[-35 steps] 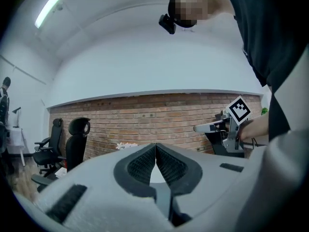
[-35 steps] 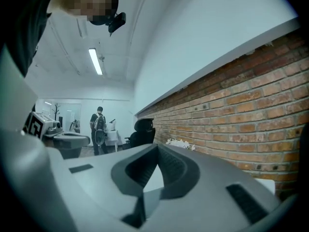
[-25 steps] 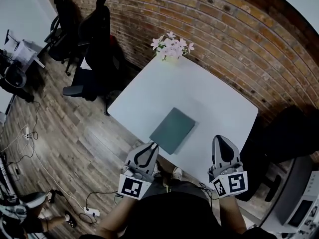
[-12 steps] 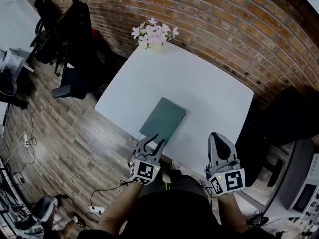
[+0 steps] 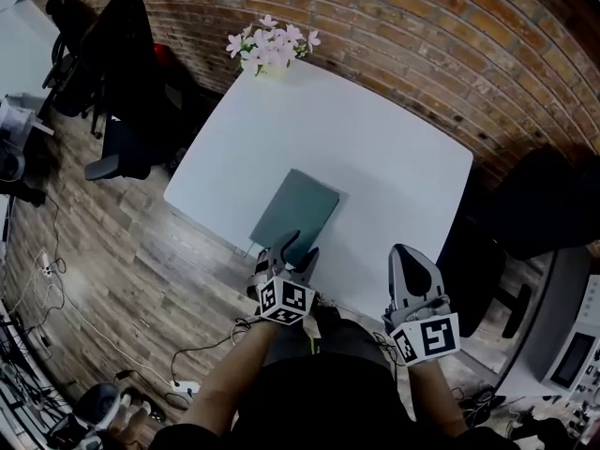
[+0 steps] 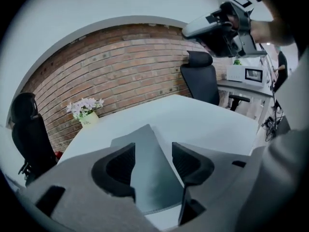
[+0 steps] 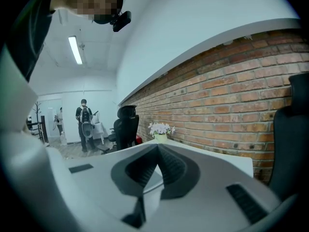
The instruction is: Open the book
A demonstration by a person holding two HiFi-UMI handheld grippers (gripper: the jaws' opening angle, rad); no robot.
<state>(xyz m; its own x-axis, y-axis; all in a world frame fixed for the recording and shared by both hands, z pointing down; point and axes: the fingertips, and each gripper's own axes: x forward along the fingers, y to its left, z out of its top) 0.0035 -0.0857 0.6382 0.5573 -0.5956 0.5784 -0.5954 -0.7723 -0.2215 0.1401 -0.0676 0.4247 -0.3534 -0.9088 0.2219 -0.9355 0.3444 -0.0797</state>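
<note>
A dark green book (image 5: 295, 214) lies closed on the white table (image 5: 384, 148), close to its near edge. My left gripper (image 5: 300, 245) hovers just in front of the book's near end. Its jaws have just been opening and now stand open, and nothing is pressed between them. In the left gripper view the book (image 6: 150, 178) shows through the gap of the left gripper (image 6: 153, 146). My right gripper (image 5: 410, 256) hangs shut over the table's near edge, to the right of the book. In the right gripper view the right gripper (image 7: 158, 148) has its jaws closed together and empty.
A pot of pink flowers (image 5: 269, 47) stands at the table's far corner by the brick wall. Black office chairs (image 5: 117, 73) stand off to the left, and another dark chair (image 5: 530, 218) to the right. Cables and a power strip (image 5: 178, 387) lie on the wooden floor.
My left gripper has dropped and moved forward to the book's near end, and its jaws have gone from shut to open. The right gripper has sunk a little.
</note>
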